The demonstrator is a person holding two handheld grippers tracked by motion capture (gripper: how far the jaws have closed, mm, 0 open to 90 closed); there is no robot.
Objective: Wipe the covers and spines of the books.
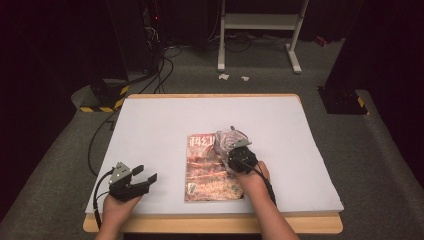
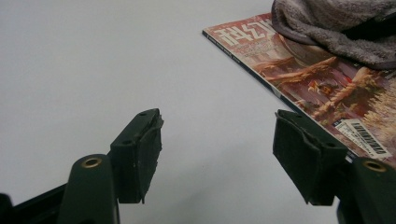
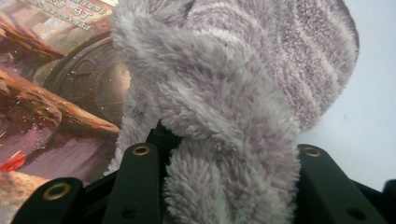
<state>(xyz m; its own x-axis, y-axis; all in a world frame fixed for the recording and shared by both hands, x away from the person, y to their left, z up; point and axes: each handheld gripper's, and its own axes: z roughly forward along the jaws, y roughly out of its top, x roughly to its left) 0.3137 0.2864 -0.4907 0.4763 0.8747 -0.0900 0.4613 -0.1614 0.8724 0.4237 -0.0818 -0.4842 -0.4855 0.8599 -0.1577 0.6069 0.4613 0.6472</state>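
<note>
A magazine (image 1: 207,170) with a red and orange cover lies on the white table sheet (image 1: 150,130), right of centre. On its upper right corner sits a bunched grey fluffy cloth (image 1: 229,139). My right gripper (image 1: 233,150) is shut on that cloth (image 3: 224,107), whose pile bulges up between the two black jaws and over the magazine cover (image 3: 51,93). My left gripper (image 1: 144,174) rests near the table's front left, open, with bare sheet between its fingers (image 2: 140,149). The left gripper view has the magazine (image 2: 327,88) and the cloth (image 2: 336,23) at its upper right.
The wooden table edge (image 1: 210,222) runs along the front. Beyond the table are grey carpet, black cables (image 1: 160,75), a white metal stand (image 1: 260,30) and dark cabinets with yellow-black striped feet (image 1: 102,102).
</note>
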